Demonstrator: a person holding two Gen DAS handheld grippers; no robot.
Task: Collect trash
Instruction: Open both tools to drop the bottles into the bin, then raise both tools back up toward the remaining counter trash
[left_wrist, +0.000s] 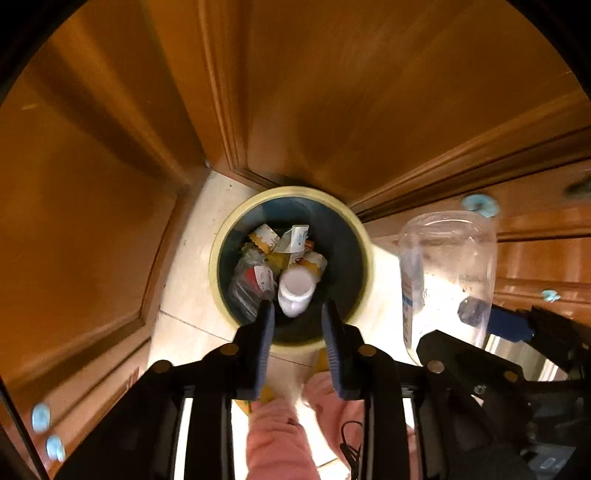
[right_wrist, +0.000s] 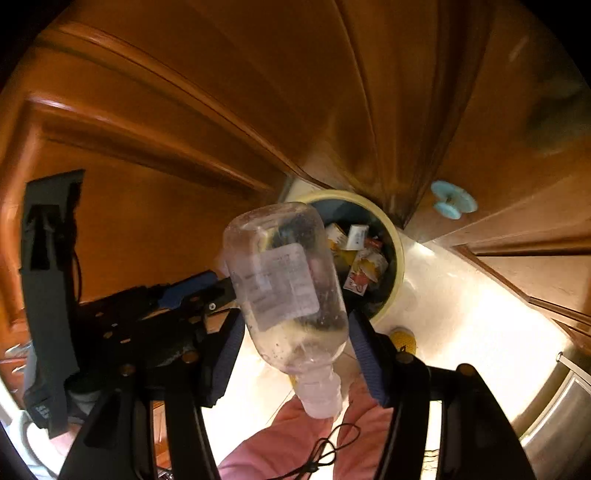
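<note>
Clear bottle over the bin, ready to drop.

My right claw (right_wrist: 295, 347) grips the clear bottle (right_wrist: 286, 280) at its sides, cap toward me, the yellow-rimmed bin (right_wrist: 397, 258) just ahead and below. My left claw (left_wrist: 298, 343) stands empty, jaws apart, above a white bottle (left_wrist: 295, 291) in the bin. I'd centre over the rim before releasing.

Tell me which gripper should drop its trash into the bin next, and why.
Right. The right gripper holds the clear bottle just short of the bin. The left gripper is open and empty above the bin, with a white bottle already lying inside.
</note>
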